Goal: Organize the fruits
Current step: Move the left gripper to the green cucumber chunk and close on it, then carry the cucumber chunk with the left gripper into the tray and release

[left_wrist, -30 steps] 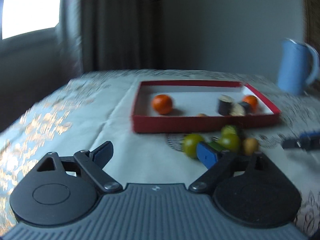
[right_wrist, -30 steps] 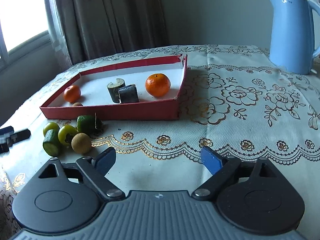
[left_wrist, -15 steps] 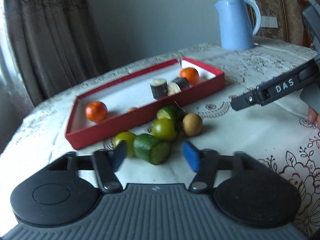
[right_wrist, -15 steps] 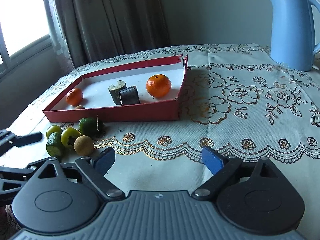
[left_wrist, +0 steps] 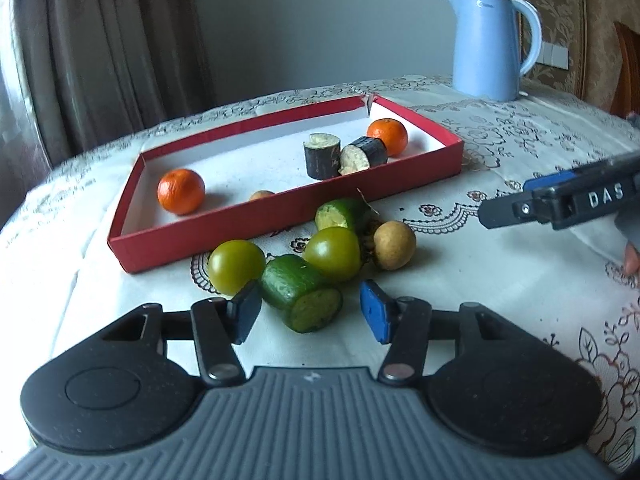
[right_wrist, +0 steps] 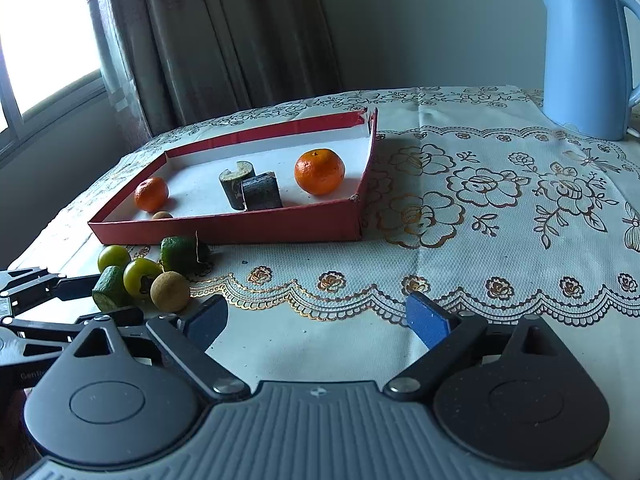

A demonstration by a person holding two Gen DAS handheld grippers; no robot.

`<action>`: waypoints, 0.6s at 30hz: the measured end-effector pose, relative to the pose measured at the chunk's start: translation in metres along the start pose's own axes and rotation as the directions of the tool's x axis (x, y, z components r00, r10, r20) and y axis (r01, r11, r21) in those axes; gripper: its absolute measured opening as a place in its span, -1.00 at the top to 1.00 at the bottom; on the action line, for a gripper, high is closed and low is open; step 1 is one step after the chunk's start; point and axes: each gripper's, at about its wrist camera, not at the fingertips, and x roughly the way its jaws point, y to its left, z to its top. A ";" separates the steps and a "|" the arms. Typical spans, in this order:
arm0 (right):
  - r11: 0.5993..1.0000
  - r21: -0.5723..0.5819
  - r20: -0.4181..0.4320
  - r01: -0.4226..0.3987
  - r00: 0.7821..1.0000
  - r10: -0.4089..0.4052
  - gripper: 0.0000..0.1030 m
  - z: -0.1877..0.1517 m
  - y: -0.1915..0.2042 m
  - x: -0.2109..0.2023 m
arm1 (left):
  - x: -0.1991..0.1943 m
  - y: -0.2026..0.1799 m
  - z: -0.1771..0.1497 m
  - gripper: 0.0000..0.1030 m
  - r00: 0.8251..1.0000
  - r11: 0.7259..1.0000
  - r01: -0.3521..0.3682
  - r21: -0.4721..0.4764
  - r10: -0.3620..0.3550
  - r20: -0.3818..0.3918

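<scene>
A red tray [left_wrist: 280,220] [right_wrist: 224,229] holds two oranges [left_wrist: 181,191] [right_wrist: 319,171], two dark cut pieces [left_wrist: 322,155] and a small brown fruit [left_wrist: 262,195]. In front of it lie two green round fruits [left_wrist: 236,266], a green cut piece [left_wrist: 301,293] [right_wrist: 109,291], another green piece [left_wrist: 340,214] and a brown round fruit [left_wrist: 394,245] [right_wrist: 170,291]. My left gripper [left_wrist: 310,314] is open, its fingers on either side of the near green cut piece without touching it. My right gripper [right_wrist: 316,320] is open and empty over bare cloth.
A blue kettle [left_wrist: 490,46] [right_wrist: 588,56] stands at the back of the table. The patterned tablecloth [right_wrist: 500,208] covers the table. Curtains [right_wrist: 224,40] and a window are behind. The right gripper's finger [left_wrist: 560,202] shows to the right of the fruit pile.
My left gripper swung right and moved in on the fruit pile, and its fingers now flank the green cut piece. My right gripper barely moved.
</scene>
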 end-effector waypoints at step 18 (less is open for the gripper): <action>1.000 0.008 -0.001 -0.012 1.000 0.012 -0.91 0.000 -0.001 0.000 | -0.039 -0.004 -0.011 0.26 0.990 0.996 -0.079 -0.042 0.084 0.113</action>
